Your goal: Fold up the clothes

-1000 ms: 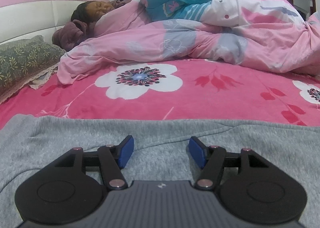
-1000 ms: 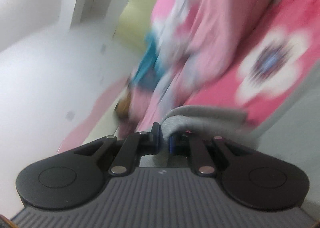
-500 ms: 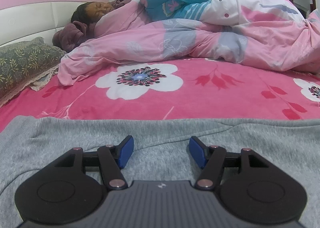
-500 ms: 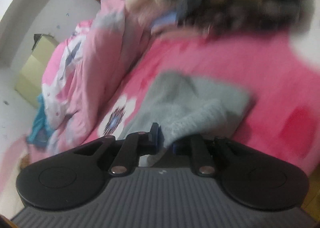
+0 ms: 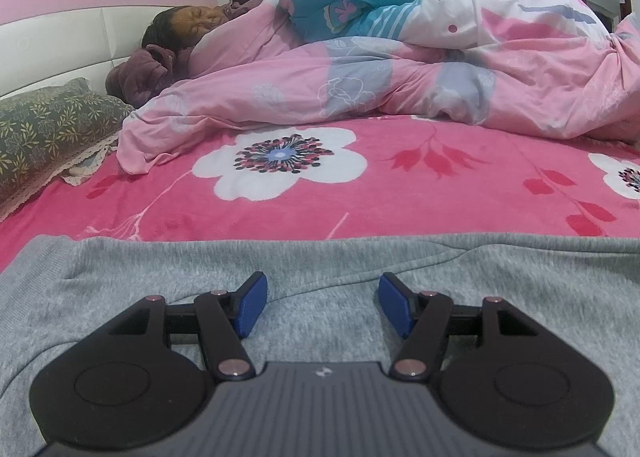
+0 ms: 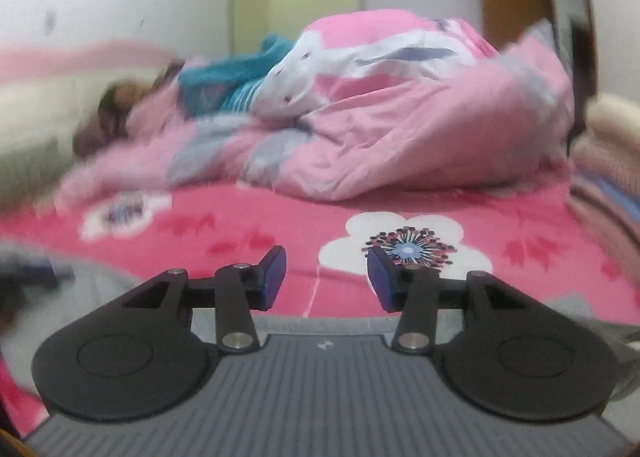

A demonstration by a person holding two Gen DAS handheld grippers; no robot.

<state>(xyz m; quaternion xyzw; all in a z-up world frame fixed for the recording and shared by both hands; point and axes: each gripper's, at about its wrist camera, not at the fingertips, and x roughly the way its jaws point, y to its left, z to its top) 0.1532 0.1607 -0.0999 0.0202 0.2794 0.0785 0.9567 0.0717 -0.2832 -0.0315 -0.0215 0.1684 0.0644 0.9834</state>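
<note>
Nearest us, the grey sweater (image 5: 320,269) lies spread flat on the pink flowered bed (image 5: 480,209), this side of the heaped quilt (image 5: 360,89). The left gripper (image 5: 320,307) hovers over it, fingers apart, empty. The right gripper (image 6: 326,279) has just been opening, nothing between its fingers. One fold looks laid; more remain, I'd say.

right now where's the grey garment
In the left wrist view the grey garment lies flat across the near edge of the pink floral bedsheet, directly under the open left gripper.
</note>
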